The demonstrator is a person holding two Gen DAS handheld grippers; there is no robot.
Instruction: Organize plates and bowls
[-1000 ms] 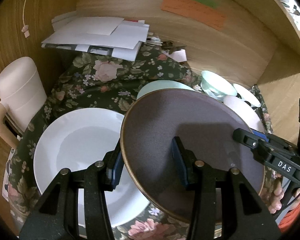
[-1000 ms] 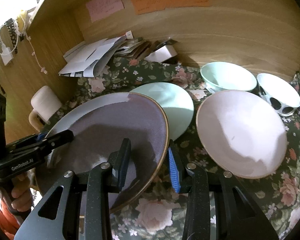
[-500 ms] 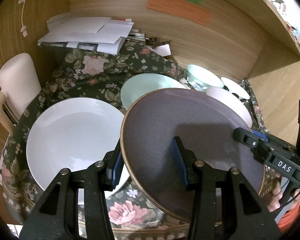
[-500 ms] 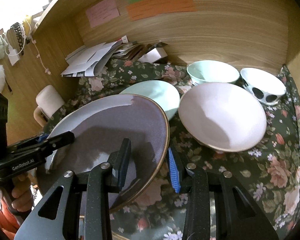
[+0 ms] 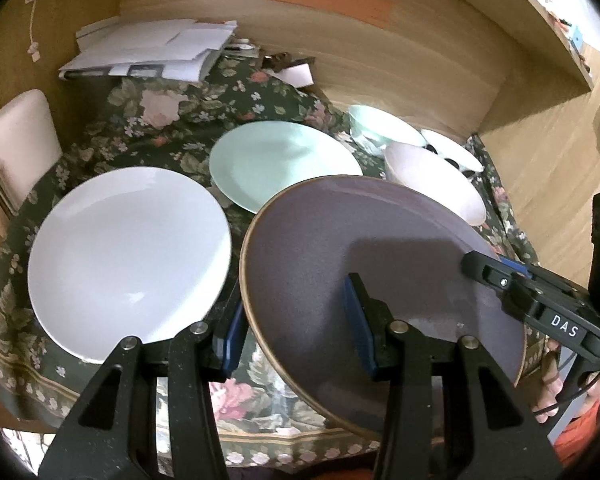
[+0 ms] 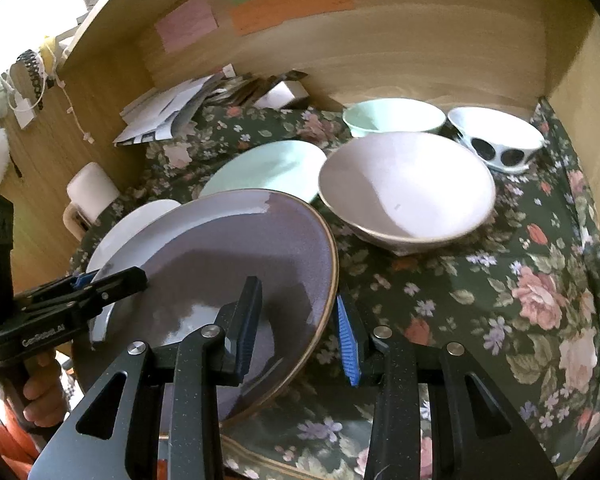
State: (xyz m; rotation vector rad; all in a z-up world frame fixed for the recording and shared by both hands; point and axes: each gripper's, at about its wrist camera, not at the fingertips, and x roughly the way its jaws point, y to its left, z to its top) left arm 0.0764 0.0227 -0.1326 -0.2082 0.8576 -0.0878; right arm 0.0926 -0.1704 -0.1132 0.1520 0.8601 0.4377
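Note:
A purple plate with a gold rim (image 5: 360,240) hangs tilted above the floral tablecloth (image 6: 500,280), held from both sides. My left gripper (image 5: 294,330) is shut on its left rim, one finger under and one on top. My right gripper (image 6: 298,330) is shut on the opposite rim of the purple plate (image 6: 220,248). A large white plate (image 5: 128,256) lies to the left on the cloth. Behind it lies a mint plate (image 5: 280,164). A pink bowl (image 6: 408,184), a mint bowl (image 6: 392,116) and a white bowl with black dots (image 6: 496,136) stand at the back right.
Wooden walls close the nook at the back and both sides. Loose papers (image 5: 160,52) pile up in the back left corner. A cream lidded mug (image 5: 20,136) stands at the left edge. A hand (image 6: 40,392) grips the left tool's handle.
Both grippers have drawn back toward the near table edge with the purple plate. It no longer overlaps the white plate, and the bowls look farther away.

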